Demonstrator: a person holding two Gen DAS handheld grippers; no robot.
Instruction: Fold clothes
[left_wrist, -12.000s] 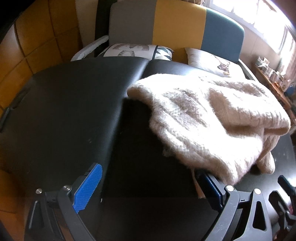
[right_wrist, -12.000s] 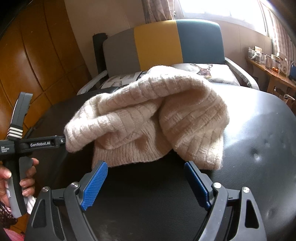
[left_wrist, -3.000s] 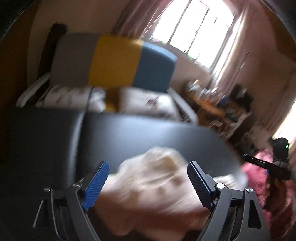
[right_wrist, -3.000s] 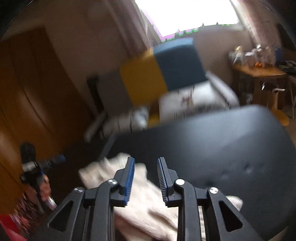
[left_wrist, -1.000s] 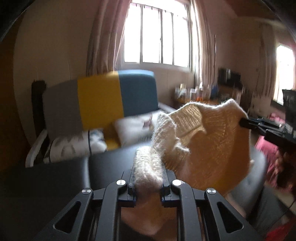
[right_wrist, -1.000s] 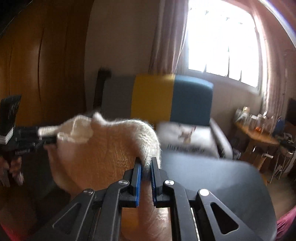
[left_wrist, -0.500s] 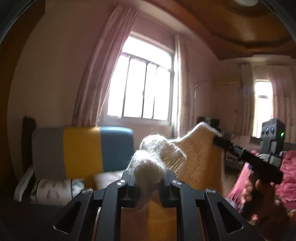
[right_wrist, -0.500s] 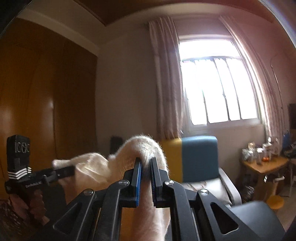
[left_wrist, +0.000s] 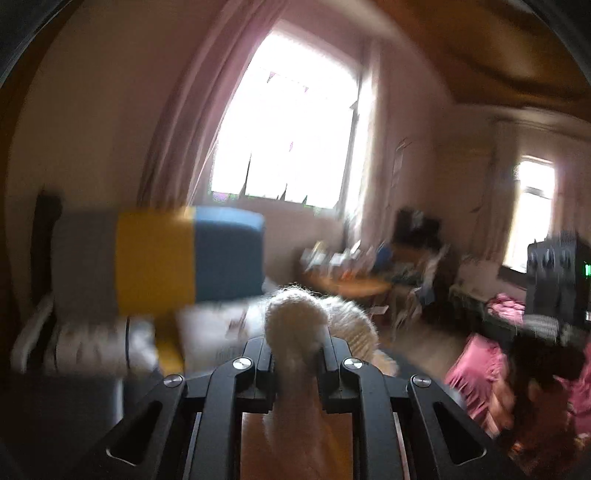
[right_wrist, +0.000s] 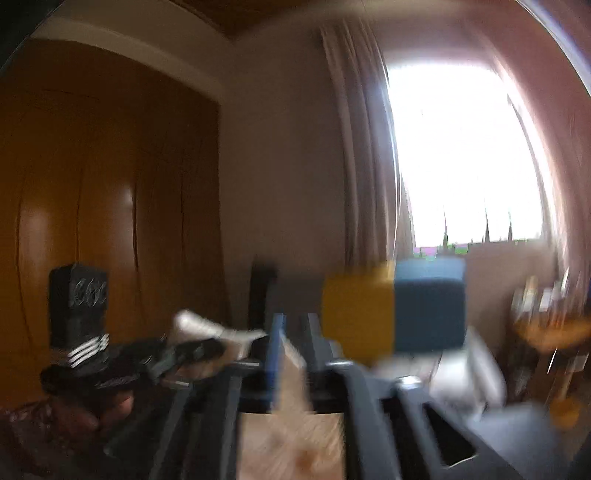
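A cream knitted sweater bulges out between the fingers of my left gripper, which is shut on it; the rest hangs down below the jaws. In the right wrist view my right gripper is shut on another edge of the sweater, which drops under it. That view shows the left gripper's black body off to the left, a white tuft of the sweater at its tip. The right gripper's body appears at the far right of the left wrist view. Both views are blurred by motion.
A grey, yellow and blue armchair with cushions stands ahead, also in the right wrist view as the armchair. The black table lies low in view. A cluttered side table is at the right, a wooden wardrobe at the left.
Both grippers stay shut on the sweater. Half a second ago it stretched high between them; now only clumps show at the fingertips. Both views have become strongly blurred.
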